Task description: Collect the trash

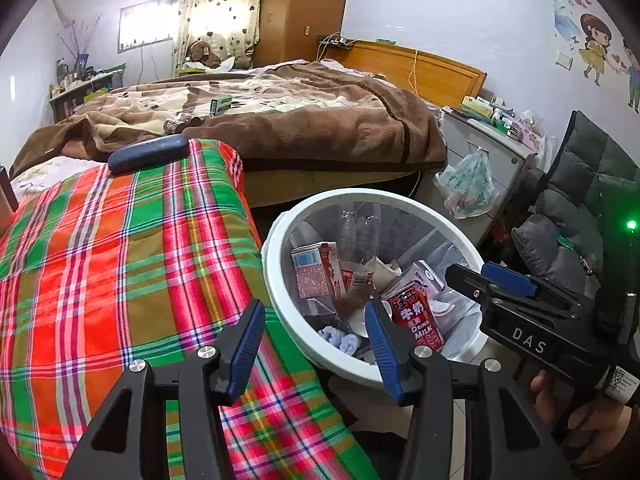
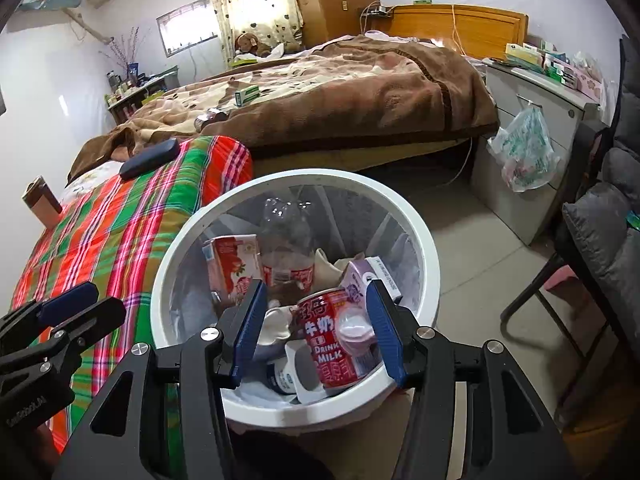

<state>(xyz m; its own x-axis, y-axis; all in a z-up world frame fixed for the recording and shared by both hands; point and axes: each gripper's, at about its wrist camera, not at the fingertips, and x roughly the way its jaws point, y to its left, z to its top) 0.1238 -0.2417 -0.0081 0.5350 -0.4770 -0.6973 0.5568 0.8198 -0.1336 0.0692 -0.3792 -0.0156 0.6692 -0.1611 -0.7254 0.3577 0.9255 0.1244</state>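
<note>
A white round trash bin (image 1: 276,280) (image 2: 428,280) stands on the floor beside the bed. Inside lie a red milk can (image 1: 416,316) (image 2: 326,344), a pink carton (image 1: 316,272) (image 2: 232,260), a clear plastic bottle (image 2: 286,240), a purple carton (image 2: 362,280) and crumpled paper. My left gripper (image 1: 316,344) is open and empty, over the bin's left rim and the plaid quilt. My right gripper (image 2: 316,328) is open and empty, just above the bin; it also shows in the left wrist view (image 1: 480,276). A green box (image 1: 221,104) (image 2: 247,95) and a small bottle (image 1: 182,122) (image 2: 210,117) lie on the brown blanket.
A plaid quilt (image 1: 120,260) (image 2: 120,220) covers the near bed end, with a dark blue case (image 1: 148,154) (image 2: 150,158) on it. A grey cabinet (image 2: 528,120) with a hanging plastic bag (image 2: 524,152) stands right. A chair with grey cushions (image 2: 608,240) is at far right.
</note>
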